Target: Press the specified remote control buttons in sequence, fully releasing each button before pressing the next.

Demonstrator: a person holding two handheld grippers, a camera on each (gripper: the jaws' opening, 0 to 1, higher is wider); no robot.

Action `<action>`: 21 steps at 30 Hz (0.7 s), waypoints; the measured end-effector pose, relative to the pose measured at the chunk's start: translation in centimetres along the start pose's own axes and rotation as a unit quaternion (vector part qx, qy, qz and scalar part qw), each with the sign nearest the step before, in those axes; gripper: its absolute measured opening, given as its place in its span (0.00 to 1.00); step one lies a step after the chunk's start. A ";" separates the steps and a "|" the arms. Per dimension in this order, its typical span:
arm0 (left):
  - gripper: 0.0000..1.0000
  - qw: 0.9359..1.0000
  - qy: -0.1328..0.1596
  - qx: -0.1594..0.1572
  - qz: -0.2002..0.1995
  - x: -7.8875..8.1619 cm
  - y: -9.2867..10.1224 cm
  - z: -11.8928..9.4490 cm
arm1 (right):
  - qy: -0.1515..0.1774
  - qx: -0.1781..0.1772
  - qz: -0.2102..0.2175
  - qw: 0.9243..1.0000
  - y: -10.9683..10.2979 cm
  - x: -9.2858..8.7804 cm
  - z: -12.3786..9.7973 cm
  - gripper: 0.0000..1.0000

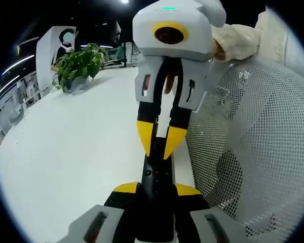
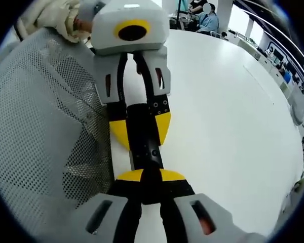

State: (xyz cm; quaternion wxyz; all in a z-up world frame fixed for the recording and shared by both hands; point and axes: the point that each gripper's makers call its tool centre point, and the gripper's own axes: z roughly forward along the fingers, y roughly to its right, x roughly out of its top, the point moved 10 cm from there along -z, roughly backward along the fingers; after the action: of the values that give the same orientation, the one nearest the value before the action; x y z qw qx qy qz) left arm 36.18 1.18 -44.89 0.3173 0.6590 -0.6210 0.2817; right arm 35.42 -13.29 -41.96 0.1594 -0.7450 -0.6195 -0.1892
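Observation:
A black remote control (image 1: 155, 202) lies lengthwise between the yellow-tipped jaws of my left gripper (image 1: 157, 188), which is shut on it above the white table (image 1: 66, 152). My right gripper (image 1: 158, 152) comes down from the top of the left gripper view, jaws drawn together, tips resting on the remote's far end beside a small round button (image 1: 148, 172). In the right gripper view the remote (image 2: 144, 136) runs from my left gripper (image 2: 141, 132) down to my right gripper (image 2: 151, 176), whose tips hide that end.
A white mesh chair back (image 1: 253, 152) (image 2: 40, 126) stands right beside both grippers. A potted green plant (image 1: 78, 68) sits at the table's far left. A cream sleeve (image 1: 238, 40) (image 2: 50, 20) holds the opposite gripper. Seated people (image 2: 207, 17) are far behind.

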 end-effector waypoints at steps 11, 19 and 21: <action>0.25 1.000 0.002 0.000 0.000 -0.1 0.0 0.0 | 0.000 0.001 -0.020 1.000 -0.2 0.2 0.2 0.09; 0.25 1.000 0.003 -0.002 0.002 -0.1 0.0 0.0 | -0.040 0.016 -0.022 0.999 0.2 1.1 0.4 0.08; 0.25 1.000 0.003 -0.001 0.000 -0.1 0.0 0.0 | -0.040 0.018 -0.013 0.999 0.3 1.0 0.4 0.07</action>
State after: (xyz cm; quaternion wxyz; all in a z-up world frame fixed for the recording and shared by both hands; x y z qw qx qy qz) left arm 36.15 1.23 -44.96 0.3201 0.6577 -0.6203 0.2832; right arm 35.92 -12.27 -41.82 0.1452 -0.7410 -0.6383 -0.1500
